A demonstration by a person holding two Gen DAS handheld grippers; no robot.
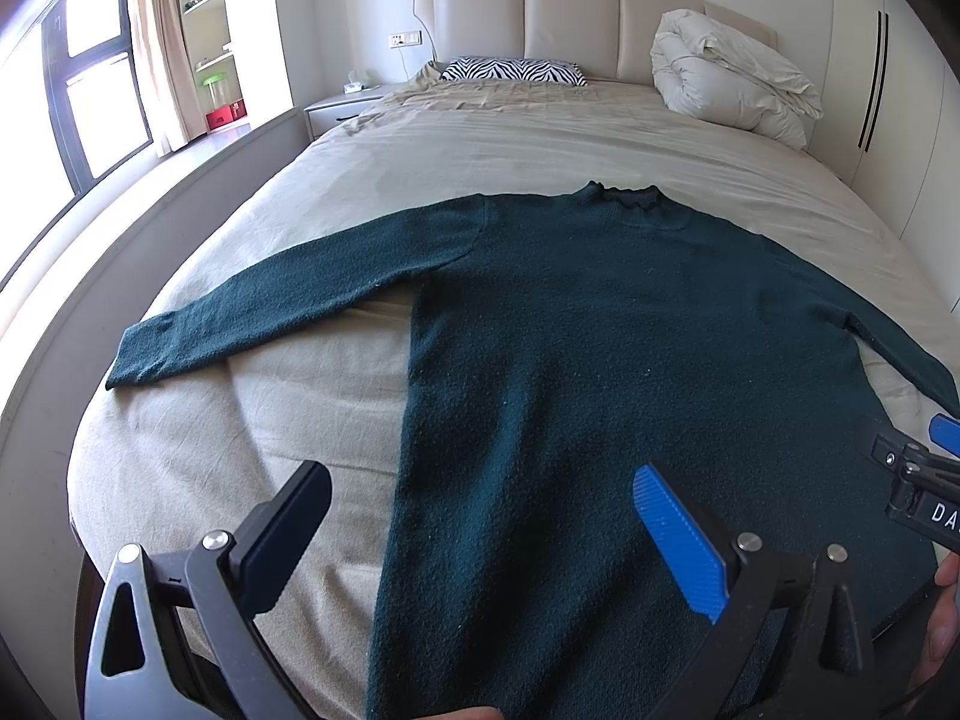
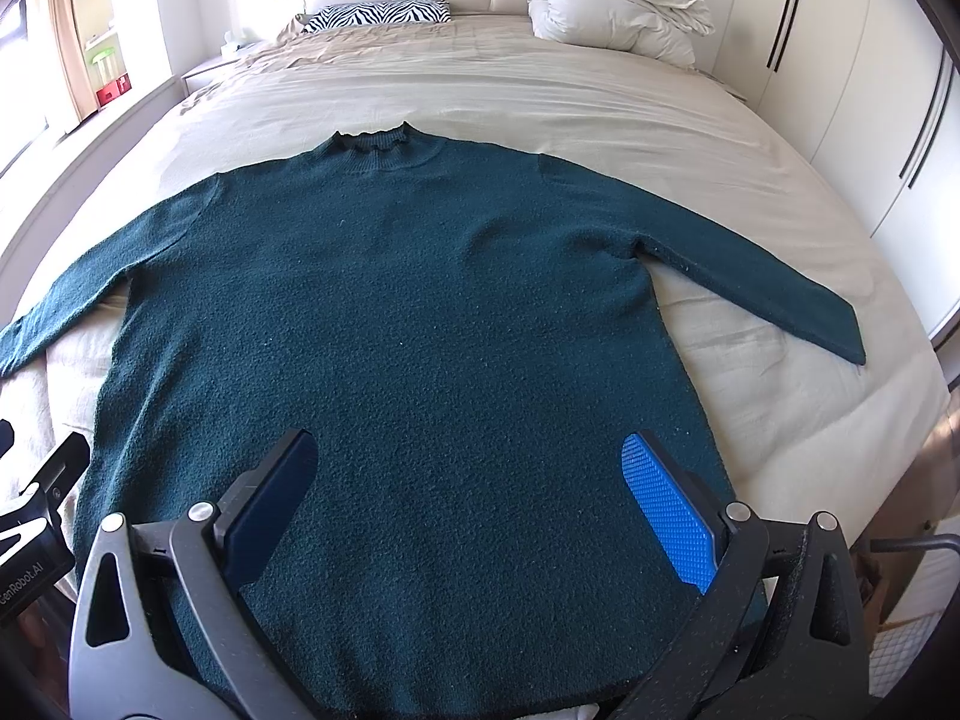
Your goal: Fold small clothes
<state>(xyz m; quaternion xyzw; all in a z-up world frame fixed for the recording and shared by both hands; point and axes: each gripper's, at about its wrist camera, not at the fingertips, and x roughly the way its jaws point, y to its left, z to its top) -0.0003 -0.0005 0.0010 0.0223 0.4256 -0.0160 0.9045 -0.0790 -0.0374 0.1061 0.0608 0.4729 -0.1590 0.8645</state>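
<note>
A dark green sweater [image 1: 600, 360] lies flat on the bed, collar away from me, both sleeves spread out sideways; it also fills the right wrist view [image 2: 420, 330]. My left gripper [image 1: 480, 522] is open and empty, hovering above the sweater's lower left side near its hem. My right gripper [image 2: 468, 480] is open and empty above the sweater's lower middle. The right gripper also shows at the right edge of the left wrist view [image 1: 924, 480]. The left sleeve cuff [image 1: 138, 354] and the right sleeve cuff [image 2: 840, 336] lie flat on the sheet.
The bed [image 1: 510, 138] has a beige sheet. A zebra-pattern pillow [image 1: 513, 71] and a rolled white duvet [image 1: 726, 72] lie at the headboard. A nightstand [image 1: 342, 105] and window are at the left, wardrobe doors [image 2: 852, 90] at the right.
</note>
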